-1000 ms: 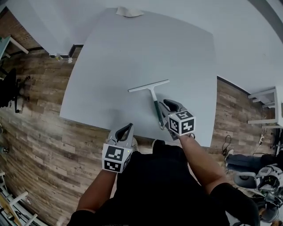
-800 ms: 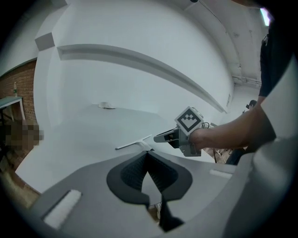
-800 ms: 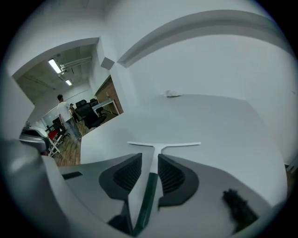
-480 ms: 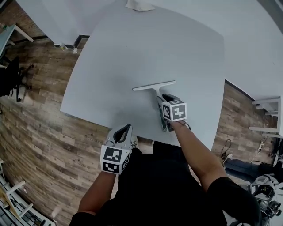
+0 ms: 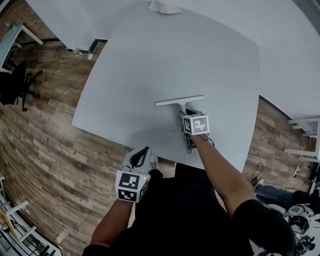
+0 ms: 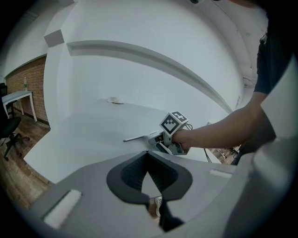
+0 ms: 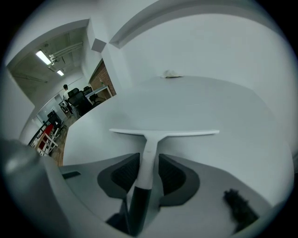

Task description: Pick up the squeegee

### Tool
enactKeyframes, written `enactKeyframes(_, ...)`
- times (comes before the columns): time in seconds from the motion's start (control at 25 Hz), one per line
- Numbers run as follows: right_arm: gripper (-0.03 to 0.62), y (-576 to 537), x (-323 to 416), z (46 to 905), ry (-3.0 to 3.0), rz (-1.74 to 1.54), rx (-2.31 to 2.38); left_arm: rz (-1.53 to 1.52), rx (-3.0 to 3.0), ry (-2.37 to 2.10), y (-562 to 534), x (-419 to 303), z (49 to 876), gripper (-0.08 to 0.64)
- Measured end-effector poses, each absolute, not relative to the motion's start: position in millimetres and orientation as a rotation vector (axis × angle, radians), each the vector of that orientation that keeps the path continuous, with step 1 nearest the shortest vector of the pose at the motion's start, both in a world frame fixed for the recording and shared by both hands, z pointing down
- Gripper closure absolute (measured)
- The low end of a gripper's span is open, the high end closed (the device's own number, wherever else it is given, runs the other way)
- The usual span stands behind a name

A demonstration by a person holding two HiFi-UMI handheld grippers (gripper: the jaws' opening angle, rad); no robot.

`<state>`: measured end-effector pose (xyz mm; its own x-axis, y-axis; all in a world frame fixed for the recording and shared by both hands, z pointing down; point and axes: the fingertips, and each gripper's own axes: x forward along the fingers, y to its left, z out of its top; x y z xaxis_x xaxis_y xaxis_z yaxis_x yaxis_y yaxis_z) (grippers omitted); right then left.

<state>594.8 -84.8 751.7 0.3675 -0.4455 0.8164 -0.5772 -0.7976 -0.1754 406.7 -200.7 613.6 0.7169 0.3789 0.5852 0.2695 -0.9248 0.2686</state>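
Observation:
The squeegee (image 5: 179,101) lies flat on the pale grey table (image 5: 150,60), with its white blade across and its dark green handle toward the near edge. My right gripper (image 5: 189,118) is down on the table over the handle. In the right gripper view the squeegee (image 7: 149,139) runs between the jaws of my right gripper (image 7: 149,160). The jaws are opening, and a thin gap shows on each side of the handle. My left gripper (image 5: 142,152) hovers off the table's near edge, shut and empty. From the left gripper (image 6: 148,154) view, the squeegee (image 6: 135,138) lies beyond the jaws.
A crumpled white cloth (image 5: 165,6) sits at the table's far edge. Wooden floor surrounds the table, with a black office chair (image 5: 12,85) at the left and white shelving (image 5: 305,135) at the right. A dark smudge (image 7: 240,209) shows on the right gripper's body.
My right gripper has come down over the squeegee handle until it straddles it on the table. My left gripper has stayed below the table's near edge.

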Motion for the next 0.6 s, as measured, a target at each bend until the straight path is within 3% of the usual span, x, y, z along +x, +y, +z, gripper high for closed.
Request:
enactKeyframes(0.48, 0.463, -92.3, 590.6, 761.2, -0.915, 1.37, 2.364, 1.009, 2.744, 0.531, -208.4, 393.4, 617.0, 0.553)
enactKeyframes(0.6, 0.5, -88.7, 594.6, 761.0, -0.883, 1.395, 2.429, 0.993, 2.747, 0.572, -203.4, 394.1, 612.5, 0.553)
